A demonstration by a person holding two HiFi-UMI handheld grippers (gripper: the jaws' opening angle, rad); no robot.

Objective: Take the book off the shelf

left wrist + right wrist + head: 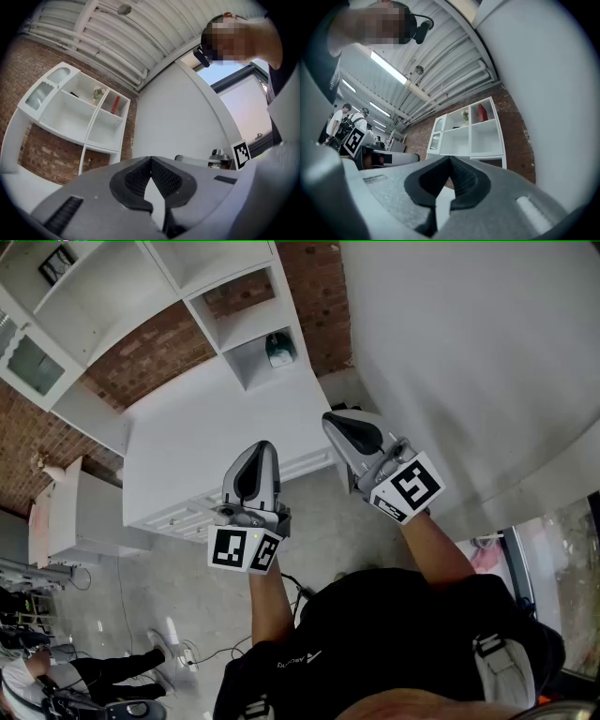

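A red book stands upright in the top right compartment of the white shelf unit; the right gripper view shows the same red book in the shelf unit. The head view does not show the book. Both grippers are held up in front of me, well short of the shelf and above the floor. My left gripper is shut with nothing between its fingertips, which meet. My right gripper is also shut and empty.
A low white cabinet stands below the shelf, against a brick wall. A green object sits in a lower cubby. A small plant is in an upper compartment. A curved white wall rises at right. A person crouches at lower left.
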